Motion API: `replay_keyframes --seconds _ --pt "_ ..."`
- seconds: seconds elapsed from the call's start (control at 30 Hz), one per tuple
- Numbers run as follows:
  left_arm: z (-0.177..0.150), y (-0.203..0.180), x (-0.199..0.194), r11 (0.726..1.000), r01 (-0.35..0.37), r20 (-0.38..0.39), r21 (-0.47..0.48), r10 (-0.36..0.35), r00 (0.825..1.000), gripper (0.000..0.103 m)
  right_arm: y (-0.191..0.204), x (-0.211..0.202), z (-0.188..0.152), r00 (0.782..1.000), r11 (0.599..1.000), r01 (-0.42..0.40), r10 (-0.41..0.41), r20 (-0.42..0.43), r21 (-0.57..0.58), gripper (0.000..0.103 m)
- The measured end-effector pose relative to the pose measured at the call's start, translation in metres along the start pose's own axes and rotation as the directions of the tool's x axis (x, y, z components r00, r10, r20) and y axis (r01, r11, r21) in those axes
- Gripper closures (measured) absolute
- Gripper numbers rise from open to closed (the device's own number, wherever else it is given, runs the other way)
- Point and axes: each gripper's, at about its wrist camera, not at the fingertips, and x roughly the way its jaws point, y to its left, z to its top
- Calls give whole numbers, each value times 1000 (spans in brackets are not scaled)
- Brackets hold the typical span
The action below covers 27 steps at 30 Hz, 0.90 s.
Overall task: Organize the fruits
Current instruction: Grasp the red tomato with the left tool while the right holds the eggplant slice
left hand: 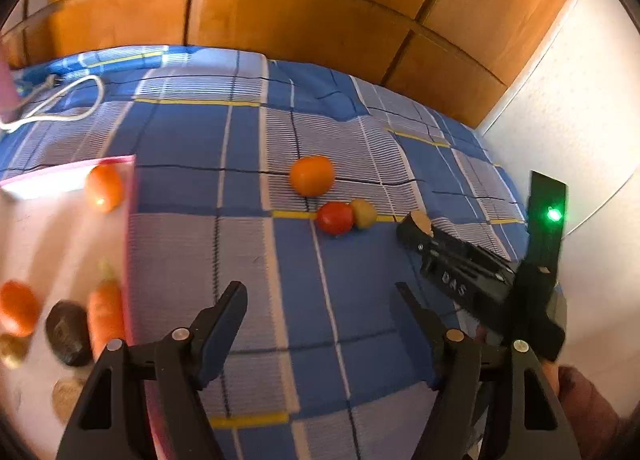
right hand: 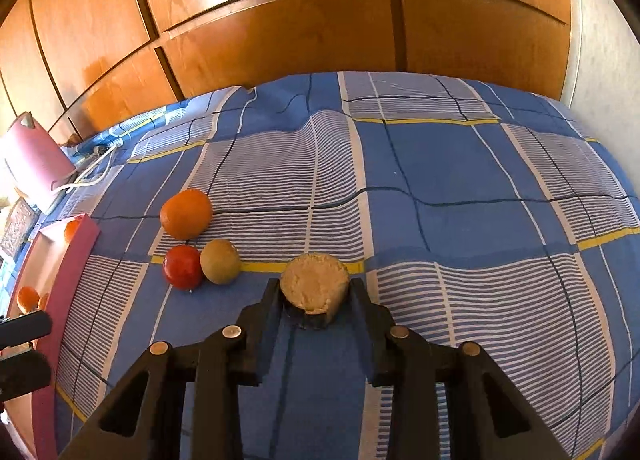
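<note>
My right gripper (right hand: 314,294) is shut on a round beige fruit piece (right hand: 314,280) with a rough top and a dark underside, low over the blue plaid bedsheet (right hand: 440,180). To its left lie an orange (right hand: 186,214), a red tomato (right hand: 183,266) and a yellow-brown fruit (right hand: 220,261), the last two touching. My left gripper (left hand: 320,296) hangs open over the sheet with nothing between its fingers. Ahead of it are the orange (left hand: 312,175), the tomato (left hand: 335,217) and the yellow-brown fruit (left hand: 364,213). The right gripper (left hand: 420,234) shows at the right with the beige piece (left hand: 420,220).
A pink-rimmed tray (left hand: 130,220) at the left holds an orange fruit (left hand: 103,187), a carrot (left hand: 106,312), a dark avocado (left hand: 68,332) and other blurred produce. A pink box (right hand: 32,156) and white cable (right hand: 92,176) lie at the far left. Wooden wardrobe doors (right hand: 280,40) stand behind.
</note>
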Motion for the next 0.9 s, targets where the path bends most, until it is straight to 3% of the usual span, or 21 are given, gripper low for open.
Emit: replay_keyframes --seconds 0.17,0.57,0.83,0.9 --pt "17 -6 25 999 1 -35 41 1 999 58 -3 0 -1 1000 1000 -18 18 9 15 69" --pt "45 -23 79 985 -8 -113 171 27 993 57 -11 0 -1 998 997 -63 62 19 53 69" --pt "51 -34 97 971 -31 -108 238 58 992 58 -12 0 -1 997 996 -72 71 21 61 69" --pt "52 -36 99 968 -35 -102 250 62 993 72 -12 0 -1 997 996 -71 70 21 60 69"
